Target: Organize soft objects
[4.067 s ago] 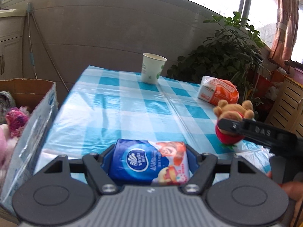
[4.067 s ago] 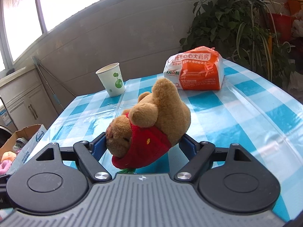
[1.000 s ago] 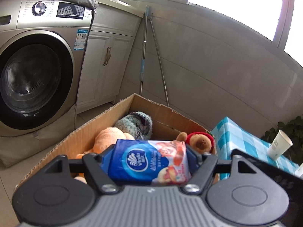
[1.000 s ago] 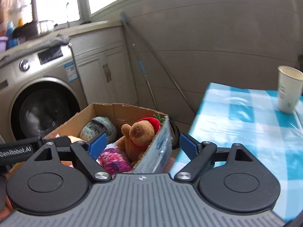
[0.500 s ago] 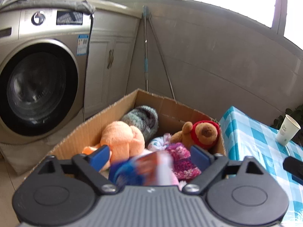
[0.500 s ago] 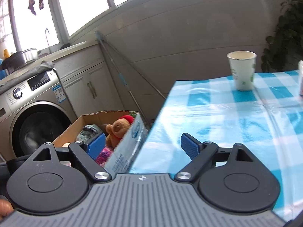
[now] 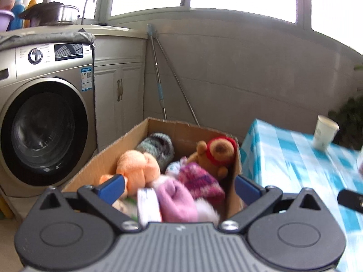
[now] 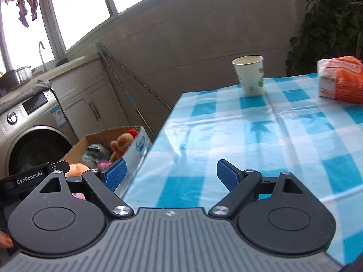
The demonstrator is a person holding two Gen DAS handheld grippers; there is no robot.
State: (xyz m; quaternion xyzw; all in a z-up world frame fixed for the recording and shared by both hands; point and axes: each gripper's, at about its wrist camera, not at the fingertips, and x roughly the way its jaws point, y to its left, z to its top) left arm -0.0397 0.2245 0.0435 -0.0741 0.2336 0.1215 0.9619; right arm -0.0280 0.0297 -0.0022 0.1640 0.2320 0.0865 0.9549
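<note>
The cardboard box (image 7: 109, 156) on the floor holds several soft things: a brown bear with a red hat (image 7: 217, 153), an orange plush (image 7: 138, 166), a knitted purple piece (image 7: 199, 179), a pink piece (image 7: 175, 198) and the tissue pack (image 7: 146, 205) on its edge. My left gripper (image 7: 179, 187) is open and empty just above the box. My right gripper (image 8: 171, 175) is open and empty over the near left edge of the blue checked table (image 8: 261, 136). The box (image 8: 136, 146) also shows at the left of the right wrist view. An orange and white soft pack (image 8: 340, 81) lies at the table's far right.
A paper cup (image 8: 249, 76) stands on the table's far side. A washing machine (image 7: 45, 117) stands left of the box, with a cabinet (image 7: 120, 95) and a mop (image 7: 158, 79) leaning on the wall. A potted plant (image 8: 326, 27) stands behind the table.
My left gripper opened and let the tissue pack drop into the box, then drew back a little. My right gripper swung right, from the box toward the table.
</note>
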